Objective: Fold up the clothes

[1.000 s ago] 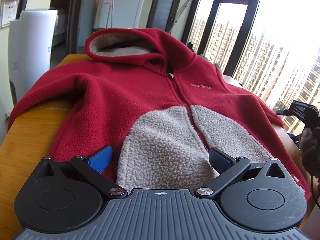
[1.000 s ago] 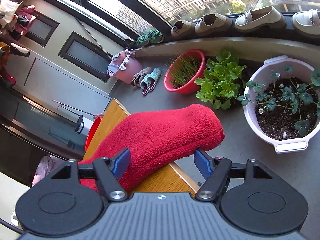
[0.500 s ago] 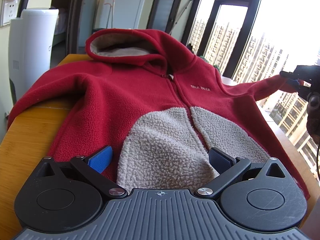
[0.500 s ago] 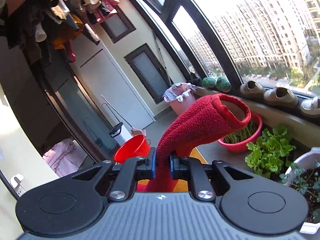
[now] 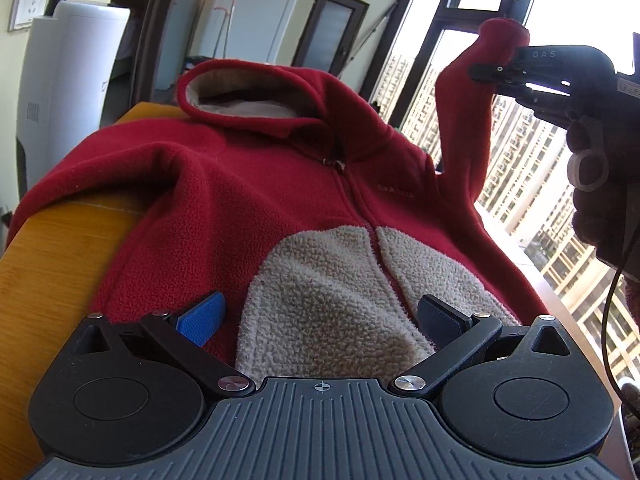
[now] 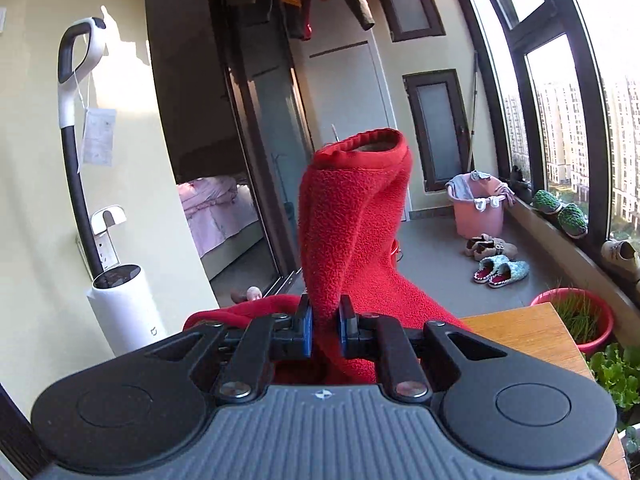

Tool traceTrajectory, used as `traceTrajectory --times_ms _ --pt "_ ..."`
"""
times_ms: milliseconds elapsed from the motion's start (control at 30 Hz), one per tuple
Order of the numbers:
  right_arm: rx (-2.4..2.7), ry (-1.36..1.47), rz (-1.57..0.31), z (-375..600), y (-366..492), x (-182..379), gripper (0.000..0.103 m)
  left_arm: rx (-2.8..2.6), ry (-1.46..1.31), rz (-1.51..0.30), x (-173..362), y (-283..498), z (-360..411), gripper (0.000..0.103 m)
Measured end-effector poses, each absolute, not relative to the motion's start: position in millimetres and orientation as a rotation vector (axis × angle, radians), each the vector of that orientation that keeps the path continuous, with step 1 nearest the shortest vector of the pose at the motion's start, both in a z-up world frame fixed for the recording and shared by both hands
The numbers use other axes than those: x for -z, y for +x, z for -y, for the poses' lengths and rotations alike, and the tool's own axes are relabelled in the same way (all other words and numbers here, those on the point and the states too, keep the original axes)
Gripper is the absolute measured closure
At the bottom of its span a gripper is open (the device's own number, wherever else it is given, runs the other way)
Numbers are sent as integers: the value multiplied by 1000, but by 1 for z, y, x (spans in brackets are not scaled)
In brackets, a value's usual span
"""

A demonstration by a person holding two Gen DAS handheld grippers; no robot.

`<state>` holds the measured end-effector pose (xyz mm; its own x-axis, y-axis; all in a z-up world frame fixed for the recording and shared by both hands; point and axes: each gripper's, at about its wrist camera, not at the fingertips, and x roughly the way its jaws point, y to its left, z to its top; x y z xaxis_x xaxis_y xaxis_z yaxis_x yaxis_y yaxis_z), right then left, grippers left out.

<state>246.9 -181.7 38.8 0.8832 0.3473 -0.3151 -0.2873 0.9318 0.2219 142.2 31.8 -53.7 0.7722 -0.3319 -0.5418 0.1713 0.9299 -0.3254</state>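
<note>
Left gripper (image 5: 320, 314) wide open, low over hem at near edge of table (image 5: 52, 248), gripping nothing. Red fleece hoodie (image 5: 248, 184) flat, zipped; left sleeve drooping over left edge, likely to drag garment off. Right gripper (image 6: 324, 326) pinching right sleeve (image 6: 352, 220) near cuff, raised; shallow bite could slip. Pink tub (image 6: 478, 216): laundry. Red basin (image 6: 576, 316): grass.

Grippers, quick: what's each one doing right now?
Left gripper: open, low over the hoodie hem, holding nothing.
Right gripper: closed on the raised sleeve.
</note>
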Motion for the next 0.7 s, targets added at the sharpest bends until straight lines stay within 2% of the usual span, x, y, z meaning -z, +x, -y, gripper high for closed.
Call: traceTrajectory --times_ms 467,533,567,600,667,700 --pt "-451 54 -553 119 255 15 88 294 -319 -618 54 141 -39 0" --pt "-462 51 -581 117 255 21 82 293 -318 -618 54 141 -39 0" --pt "-465 59 -588 118 255 22 71 293 -317 -619 54 140 -38 0" --pt "-468 69 -593 119 254 24 53 292 -315 -619 54 140 -38 0" --pt "-487 88 -585 122 252 24 39 291 -311 -621 54 141 -38 0" --pt "-494 93 -579 124 250 23 38 290 -307 -622 54 141 -37 0"
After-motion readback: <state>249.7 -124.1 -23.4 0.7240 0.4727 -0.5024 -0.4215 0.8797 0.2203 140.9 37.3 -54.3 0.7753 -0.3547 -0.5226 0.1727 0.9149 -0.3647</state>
